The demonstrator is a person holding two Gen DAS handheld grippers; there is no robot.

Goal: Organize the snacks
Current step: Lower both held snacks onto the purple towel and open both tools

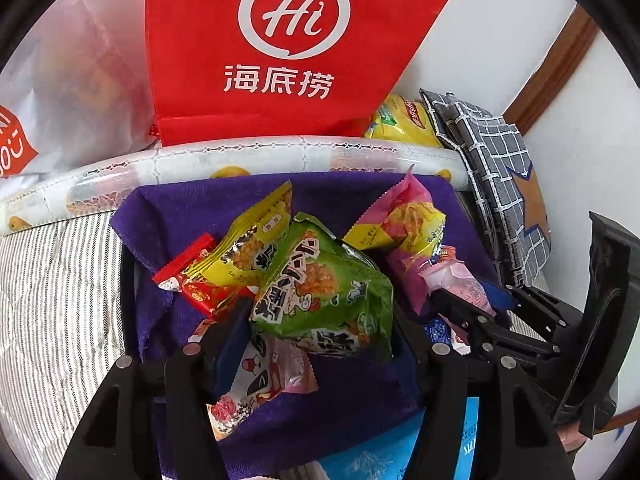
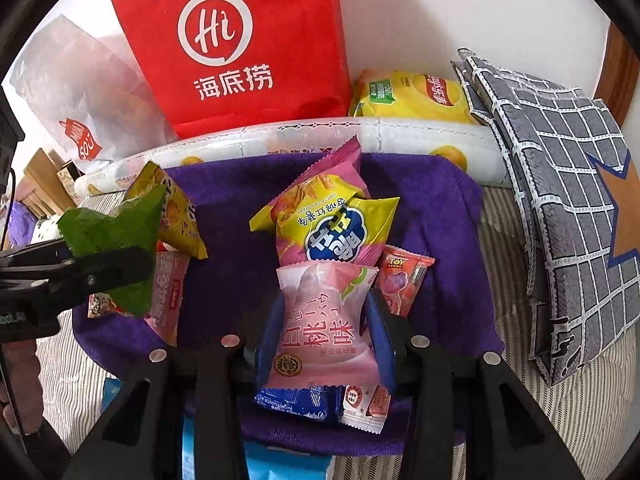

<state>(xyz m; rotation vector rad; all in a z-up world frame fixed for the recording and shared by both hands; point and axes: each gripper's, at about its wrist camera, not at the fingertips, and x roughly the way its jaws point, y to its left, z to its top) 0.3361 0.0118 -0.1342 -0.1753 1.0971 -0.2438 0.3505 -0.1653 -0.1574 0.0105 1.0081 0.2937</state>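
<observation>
the right gripper point(image 2: 326, 344) had its jaws closed on a pale pink peach-flavour snack pouch point(image 2: 324, 328) and the left gripper point(image 1: 320, 320) gripped a crinkled green snack bag point(image 1: 324, 292), both over the purple towel point(image 2: 424, 208), with a red paper bag point(image 2: 240, 48) standing beyond.

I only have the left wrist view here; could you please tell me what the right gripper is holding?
Observer: The right gripper is shut on a pale pink plastic snack packet with red lettering, pinched between its blue pads.
Operator: Thank you. Is anything lying beneath that packet?
Observer: Yes, a dark blue foil packet shows at its lower edge, partly covered by it, on the purple towel.
Operator: And how does my left gripper look from the side?
Observer: The left gripper is clamped across the crinkled green plastic snack bag, whose top sticks up above the fingers.
</observation>
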